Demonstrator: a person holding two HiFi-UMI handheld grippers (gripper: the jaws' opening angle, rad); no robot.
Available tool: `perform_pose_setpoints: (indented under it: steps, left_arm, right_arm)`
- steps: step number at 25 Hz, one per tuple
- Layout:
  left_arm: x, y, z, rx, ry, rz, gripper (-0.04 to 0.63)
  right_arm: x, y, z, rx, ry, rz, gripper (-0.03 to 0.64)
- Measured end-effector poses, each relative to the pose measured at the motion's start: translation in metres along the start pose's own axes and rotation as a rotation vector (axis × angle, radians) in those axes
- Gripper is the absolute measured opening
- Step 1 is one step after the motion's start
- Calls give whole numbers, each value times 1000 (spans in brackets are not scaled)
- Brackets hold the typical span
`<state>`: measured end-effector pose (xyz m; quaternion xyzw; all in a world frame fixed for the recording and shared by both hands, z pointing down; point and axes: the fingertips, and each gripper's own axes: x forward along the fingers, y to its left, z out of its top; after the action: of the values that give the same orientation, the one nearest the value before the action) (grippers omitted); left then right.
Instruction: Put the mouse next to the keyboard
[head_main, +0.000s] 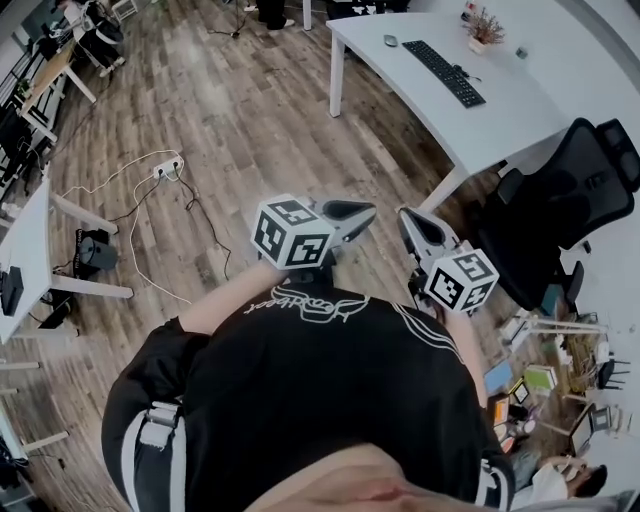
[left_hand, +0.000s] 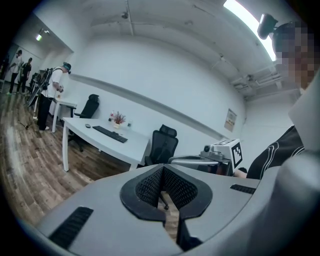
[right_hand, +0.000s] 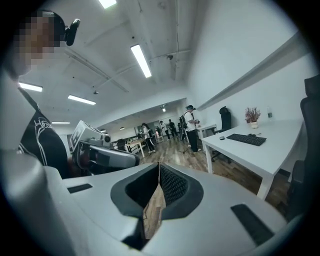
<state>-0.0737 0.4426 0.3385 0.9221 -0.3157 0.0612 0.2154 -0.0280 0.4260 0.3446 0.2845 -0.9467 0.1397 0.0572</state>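
The mouse (head_main: 390, 41) is a small, dark, rounded unit lying flat near the far end of the white tabletop (head_main: 500, 120). It sits just off one short end of the keyboard (head_main: 443, 72), with a strip of bare surface between them. The keyboard is black, long and slim, lies flat with its keys up, and runs slantwise along the tabletop in the head view.
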Motion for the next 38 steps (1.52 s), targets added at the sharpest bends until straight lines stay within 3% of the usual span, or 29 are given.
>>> perform_pose_setpoints:
  steps: [8, 16, 21, 29, 38]
  left_arm:
    - [51, 112, 38, -46, 42, -41, 6]
    - [109, 262, 108, -71, 92, -54, 6]
    - [135, 332, 142, -79, 103, -72, 6]
    - [180, 379, 153, -91, 140, -99, 6]
    - [241, 430, 177, -102, 139, -40, 6]
  right_arm:
    - [86, -88, 20, 53, 24, -45, 11]
    - [201, -198, 63, 127, 40, -123, 9]
    - [251, -249, 80, 151, 48, -174, 9]
    - [276, -304, 93, 164, 28, -243, 9]
    - [308, -380, 98, 187, 30, -215, 11]
